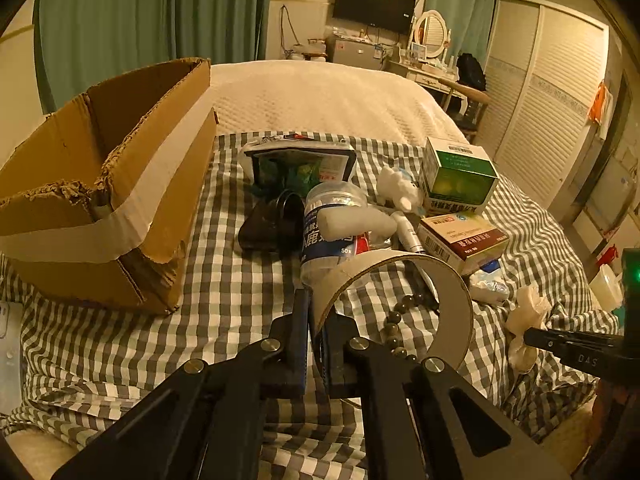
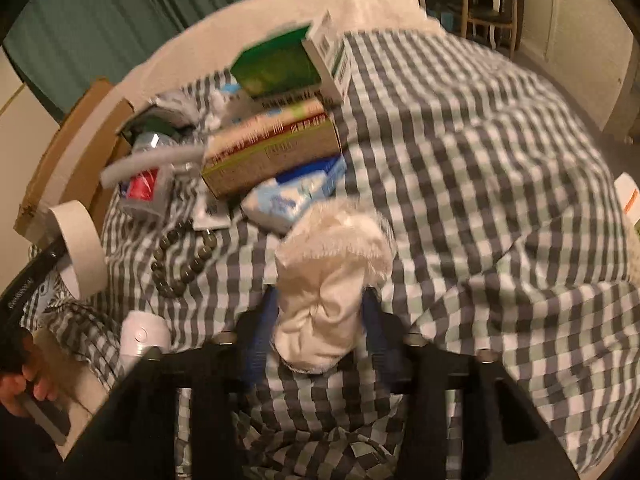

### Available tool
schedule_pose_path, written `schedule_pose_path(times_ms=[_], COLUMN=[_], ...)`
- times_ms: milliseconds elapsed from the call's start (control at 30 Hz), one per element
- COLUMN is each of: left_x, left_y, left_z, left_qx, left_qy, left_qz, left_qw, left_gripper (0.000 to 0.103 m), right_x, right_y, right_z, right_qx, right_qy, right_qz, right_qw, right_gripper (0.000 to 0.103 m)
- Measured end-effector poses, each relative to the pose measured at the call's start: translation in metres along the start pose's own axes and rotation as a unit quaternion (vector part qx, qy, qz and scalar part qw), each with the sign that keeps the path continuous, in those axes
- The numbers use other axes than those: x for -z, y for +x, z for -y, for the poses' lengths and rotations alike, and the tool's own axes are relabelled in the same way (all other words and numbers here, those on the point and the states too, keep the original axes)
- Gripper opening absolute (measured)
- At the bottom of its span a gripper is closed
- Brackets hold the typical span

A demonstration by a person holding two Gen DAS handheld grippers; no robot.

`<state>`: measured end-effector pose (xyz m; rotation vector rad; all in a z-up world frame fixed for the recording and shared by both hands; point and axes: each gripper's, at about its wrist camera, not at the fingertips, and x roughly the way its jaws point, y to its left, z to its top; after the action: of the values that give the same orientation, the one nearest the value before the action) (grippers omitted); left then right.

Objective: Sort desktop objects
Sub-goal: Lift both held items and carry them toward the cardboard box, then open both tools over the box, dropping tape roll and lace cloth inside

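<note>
A grey-and-white checked cloth (image 1: 224, 300) is being seen under a brown cardboard box (image 1: 120, 184). A green-and-white carton (image 1: 458, 176) and a cream sock (image 2: 332, 280) are being shown, with teal curtains (image 1: 152, 12) behind

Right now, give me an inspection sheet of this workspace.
Surface: checked cloth over a bed.
Job's things: cardboard box open at left; tape ring; white cloth.
Clutter: bottle, medicine boxes, beads, dark pouch.
Grippers: left gripper shut on tape ring; right gripper shut on white cloth.
Cables: wires by the TV.
Surroundings: curtains, wardrobe.
</note>
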<state>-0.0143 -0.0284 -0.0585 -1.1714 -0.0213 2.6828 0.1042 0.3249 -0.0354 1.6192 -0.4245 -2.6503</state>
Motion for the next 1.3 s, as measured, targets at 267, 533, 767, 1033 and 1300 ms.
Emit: schedule_pose_path(times_ms=[267, 533, 767, 1033, 1300], left_x=[-0.004, -0.038, -0.094, -0.132, -0.139], left_y=[-0.016, -0.061, -0.114, -0.138, -0.108], left_z=[-0.008, -0.021, -0.055, -0.123, -0.193], left_qx=[0.003, 0.027, 0.027, 0.003, -0.084], left_qy=[-0.017, -0.023, -0.004, -0.002, -0.018], left_qz=[0.003, 0.033, 0.072, 0.067, 0.033], left_qw=[0.9998, 0.9988, 0.9971, 0.9977, 0.9957], left_gripper=[0.005, 0.005, 0.005, 0.005, 0.005], right_x=[0.002, -0.017, -0.043, -0.079, -0.094], right_y=[-0.020, -0.083, -0.152, -0.189, -0.147], right_z=[-0.005, -0.047, -0.118, -0.226, -0.328], right_qx=[0.002, -0.013, -0.041, -0.059, -0.113], right_qy=[-0.010, -0.067, -0.117, -0.191, -0.229], right_qz=[0.029, 0.085, 0.105, 0.086, 0.058], right_qw=[1.000, 0.994, 0.987, 0.976, 0.965], right_gripper=[0.009, 0.009, 0.009, 0.009, 0.009])
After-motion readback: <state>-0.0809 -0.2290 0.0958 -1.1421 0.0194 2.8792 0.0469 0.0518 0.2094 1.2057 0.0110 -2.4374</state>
